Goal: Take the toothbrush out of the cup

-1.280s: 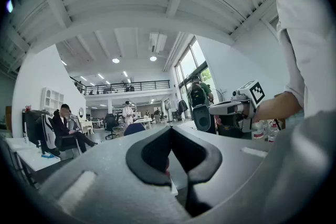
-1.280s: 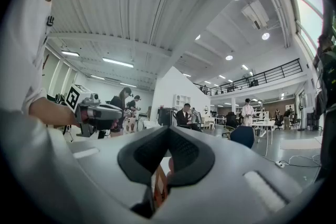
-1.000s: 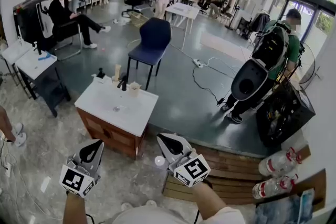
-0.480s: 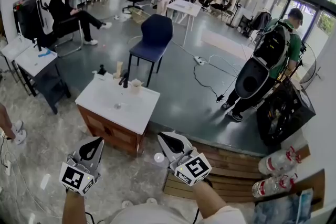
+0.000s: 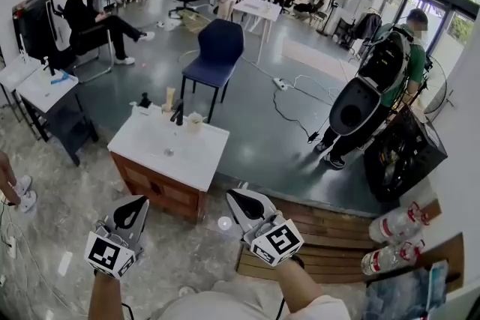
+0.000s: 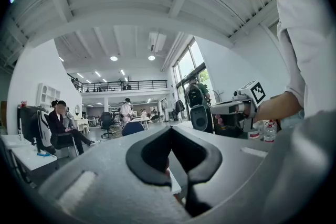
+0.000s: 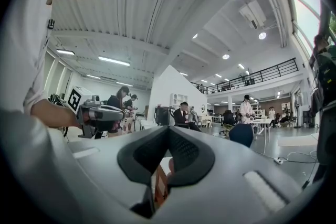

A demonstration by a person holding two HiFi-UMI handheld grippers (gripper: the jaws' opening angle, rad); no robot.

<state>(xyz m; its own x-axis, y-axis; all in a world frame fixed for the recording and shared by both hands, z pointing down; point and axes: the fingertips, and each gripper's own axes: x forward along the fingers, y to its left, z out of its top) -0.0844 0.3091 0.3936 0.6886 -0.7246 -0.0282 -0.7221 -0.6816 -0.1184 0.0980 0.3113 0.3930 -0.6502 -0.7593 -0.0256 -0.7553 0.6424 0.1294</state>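
A small pale cup (image 5: 193, 122) stands at the far edge of a white-topped wooden cabinet (image 5: 191, 157), beside a dark faucet (image 5: 177, 115). Whatever is inside the cup is too small to make out. My left gripper (image 5: 137, 207) and right gripper (image 5: 238, 200) are held low in front of me, well short of the cabinet, both pointing level toward it. Each is shut with nothing between its fingers. In the left gripper view the shut jaws of the left gripper (image 6: 170, 134) fill the foreground, and the right gripper (image 6: 239, 108) shows beside them. The right gripper view shows the right gripper (image 7: 168, 131) likewise shut.
A blue chair (image 5: 217, 56) stands behind the cabinet. A person with a large backpack (image 5: 379, 86) stands at the right, another sits at the back left (image 5: 94, 15). A small white table (image 5: 41, 86) is at the left, and a wooden platform (image 5: 330, 251) with water bottles (image 5: 397, 225) at the right.
The view has crept a little toward the cabinet with both grippers carried along. Both stay shut and empty.
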